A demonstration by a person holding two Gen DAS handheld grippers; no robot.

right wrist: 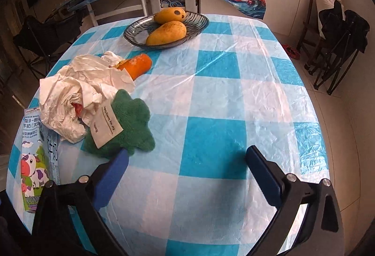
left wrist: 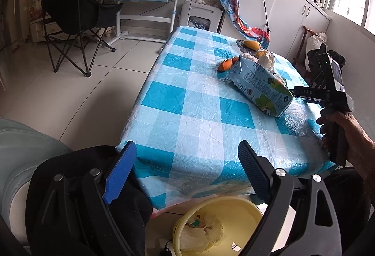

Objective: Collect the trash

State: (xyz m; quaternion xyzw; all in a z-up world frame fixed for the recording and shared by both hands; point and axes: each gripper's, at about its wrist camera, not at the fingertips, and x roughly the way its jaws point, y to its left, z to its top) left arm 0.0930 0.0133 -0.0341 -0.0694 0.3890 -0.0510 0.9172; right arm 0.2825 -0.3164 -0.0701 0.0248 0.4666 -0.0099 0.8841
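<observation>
Yellow bin [left wrist: 248, 213] is already holding some wrappers, probably; carton [right wrist: 35, 162] and paper [right wrist: 70, 96] are still sitting near-left while both grippers [left wrist: 187, 169] [right wrist: 187, 162] are hanging open, empty.

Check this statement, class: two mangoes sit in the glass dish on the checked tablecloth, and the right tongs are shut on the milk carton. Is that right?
One part is wrong. The right wrist view shows the right tongs open above bare tablecloth, holding nothing; the milk carton lies apart to their left. The two mangoes do sit in the glass dish.
</observation>
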